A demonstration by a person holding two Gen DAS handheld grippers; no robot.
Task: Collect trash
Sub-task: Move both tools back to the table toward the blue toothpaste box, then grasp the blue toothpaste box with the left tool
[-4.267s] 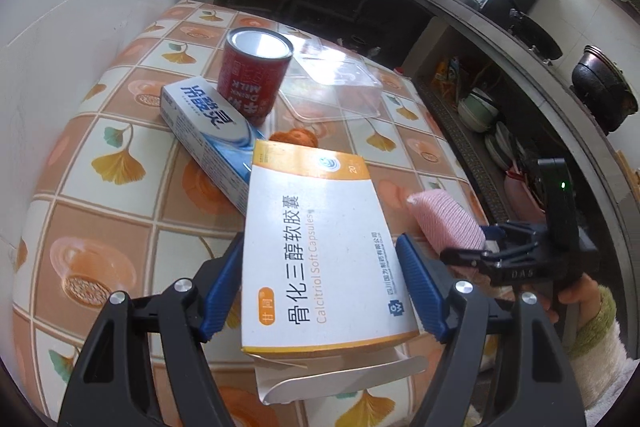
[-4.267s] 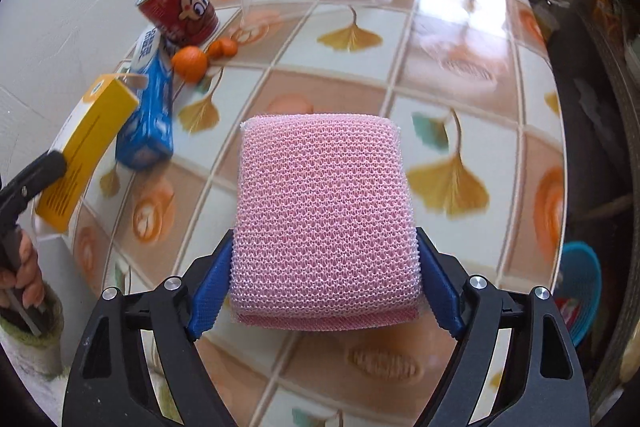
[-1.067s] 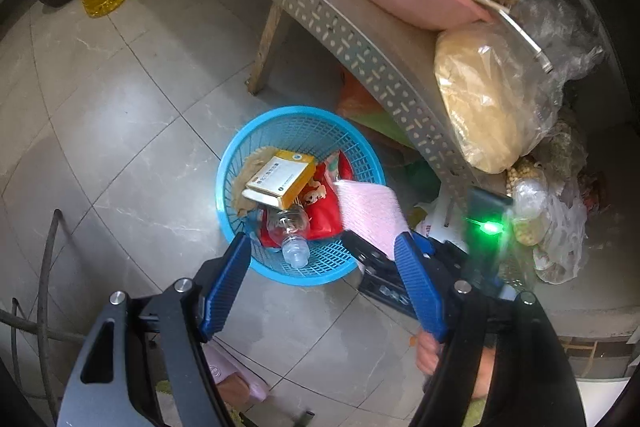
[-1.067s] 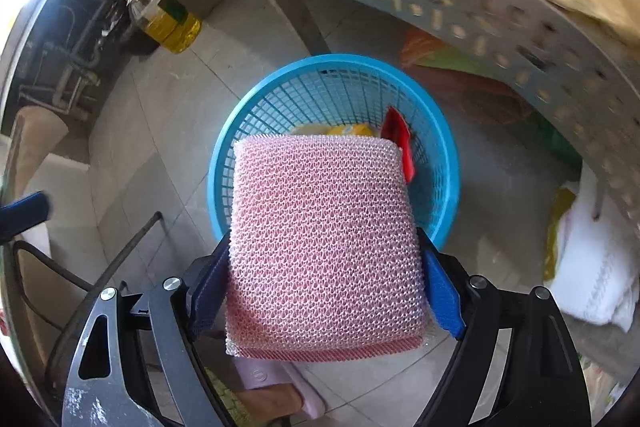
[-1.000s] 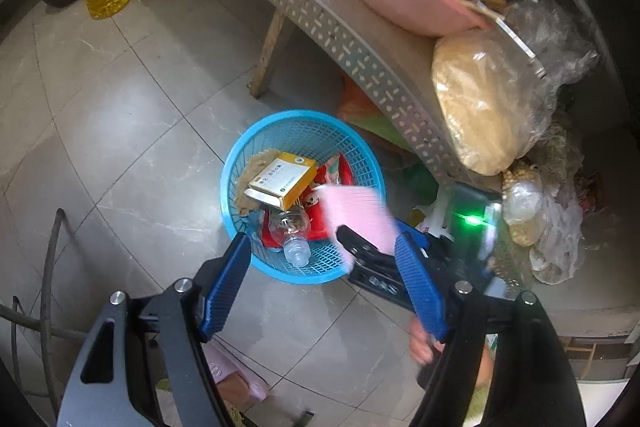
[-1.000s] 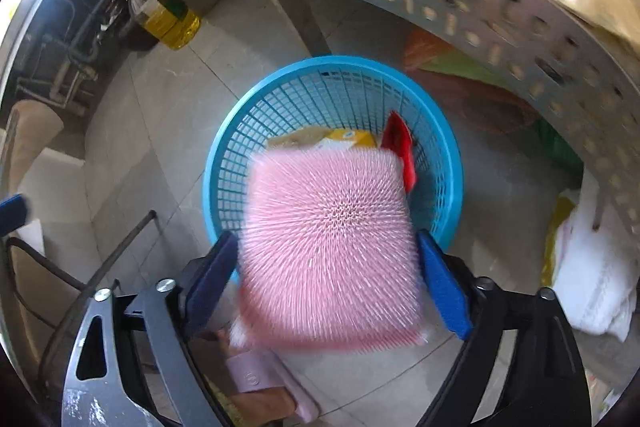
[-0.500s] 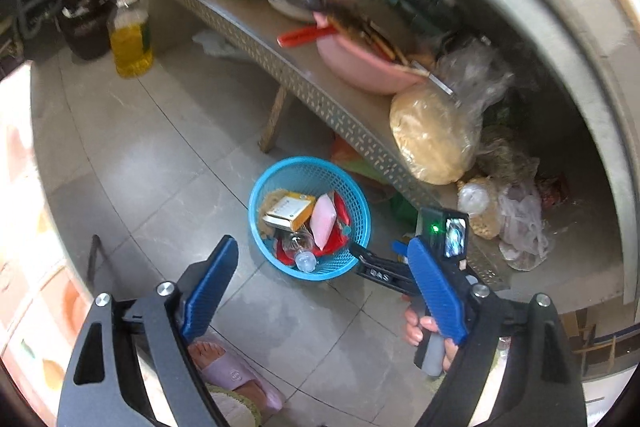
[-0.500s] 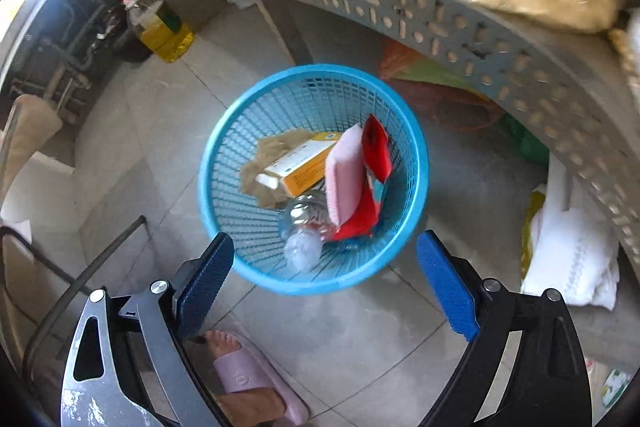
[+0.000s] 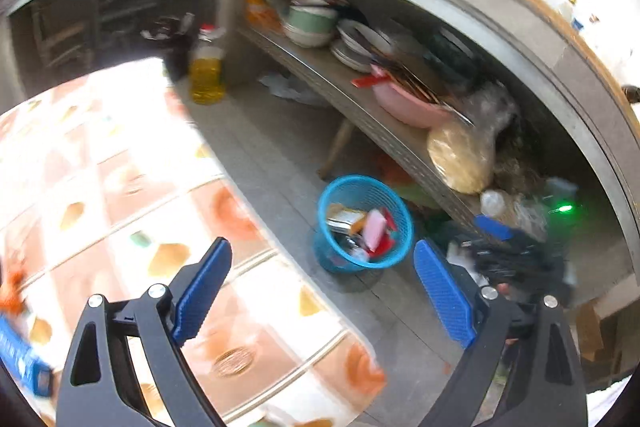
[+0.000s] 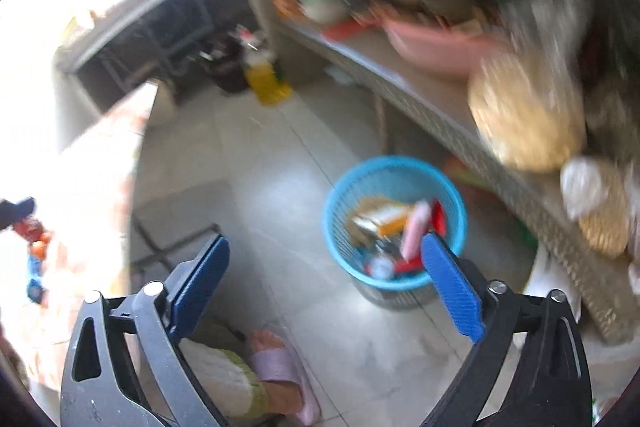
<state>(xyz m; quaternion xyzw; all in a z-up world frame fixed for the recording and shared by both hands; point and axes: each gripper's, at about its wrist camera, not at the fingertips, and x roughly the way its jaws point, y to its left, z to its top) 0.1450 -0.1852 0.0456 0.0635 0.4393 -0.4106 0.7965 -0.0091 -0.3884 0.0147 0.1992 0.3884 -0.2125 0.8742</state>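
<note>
On the floor stands a blue mesh basket (image 9: 362, 191) (image 10: 384, 179). In it a pink sponge (image 9: 374, 225) (image 10: 414, 231) leans beside a yellow-and-white box (image 9: 344, 219) (image 10: 384, 217), over a bottle and red wrappers. My left gripper (image 9: 321, 247) is high above and short of the basket, its jaws opening with nothing between them. My right gripper (image 10: 325, 242) is also raised, jaws opening and empty. In the left wrist view the right gripper (image 9: 496, 247) shows blurred to the right of the basket.
A tiled table (image 9: 120, 207) fills the left, with a blue box (image 9: 16, 351) at its edge. A metal shelf (image 10: 440, 123) of bowls and bags runs behind the basket. An oil bottle (image 9: 206, 75) stands on the floor. A slippered foot (image 10: 280, 355) is below.
The pink sponge left the right gripper and dropped into the basket. Both grippers rose and drew back from the basket, and the table has come into view at the left.
</note>
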